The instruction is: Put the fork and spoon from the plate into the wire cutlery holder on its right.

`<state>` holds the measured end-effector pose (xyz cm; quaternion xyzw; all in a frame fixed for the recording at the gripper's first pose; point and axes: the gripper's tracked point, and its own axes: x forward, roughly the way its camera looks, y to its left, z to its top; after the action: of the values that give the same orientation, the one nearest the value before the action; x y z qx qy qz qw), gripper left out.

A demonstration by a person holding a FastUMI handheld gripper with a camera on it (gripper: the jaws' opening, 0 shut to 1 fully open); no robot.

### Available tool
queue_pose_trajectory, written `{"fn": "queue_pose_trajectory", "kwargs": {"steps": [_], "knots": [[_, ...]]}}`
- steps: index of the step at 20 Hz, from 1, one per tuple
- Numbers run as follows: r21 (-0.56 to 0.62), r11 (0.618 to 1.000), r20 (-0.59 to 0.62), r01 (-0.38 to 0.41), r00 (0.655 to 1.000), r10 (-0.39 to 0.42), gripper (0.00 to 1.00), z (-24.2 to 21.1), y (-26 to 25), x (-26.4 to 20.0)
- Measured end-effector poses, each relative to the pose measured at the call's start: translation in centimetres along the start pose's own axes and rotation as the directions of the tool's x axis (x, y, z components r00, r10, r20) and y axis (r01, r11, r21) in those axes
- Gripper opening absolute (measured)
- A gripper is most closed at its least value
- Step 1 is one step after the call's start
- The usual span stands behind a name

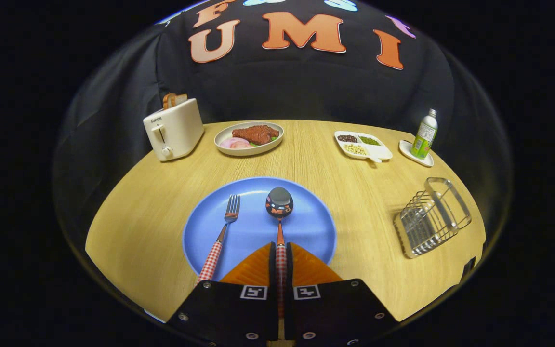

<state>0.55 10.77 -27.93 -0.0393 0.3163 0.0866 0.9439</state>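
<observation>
A blue plate (200, 231) lies on the wooden table just ahead of my fingers. On it rests a fork (223, 230) with a red checked handle, left of my fingers, tines pointing away. The spoon (279, 205) lies down the plate's middle, its shiny bowl beyond my fingertips. My gripper (281, 248) is shut on the spoon's red checked handle, both orange fingers (256, 265) pressed against it from either side. The wire cutlery holder (431, 217) stands on the table to the right of the plate, apart from it.
At the back of the table stand a cream toaster (174, 127) with bread in it, a plate of meat (248, 137), a divided white dish (364, 144) of beans, and a green bottle (424, 135) on a small saucer.
</observation>
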Motion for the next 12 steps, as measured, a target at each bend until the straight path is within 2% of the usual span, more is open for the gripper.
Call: {"fn": "queue_pose_trajectory", "kwargs": {"steps": [7,12], "knots": [[-0.003,1.000,-0.051,0.017,0.999,-0.017,0.05,4.5,-9.6,-7.3],[-0.060,0.997,-0.155,0.038,0.987,-0.047,0.05,5.5,-16.1,-10.3]]}}
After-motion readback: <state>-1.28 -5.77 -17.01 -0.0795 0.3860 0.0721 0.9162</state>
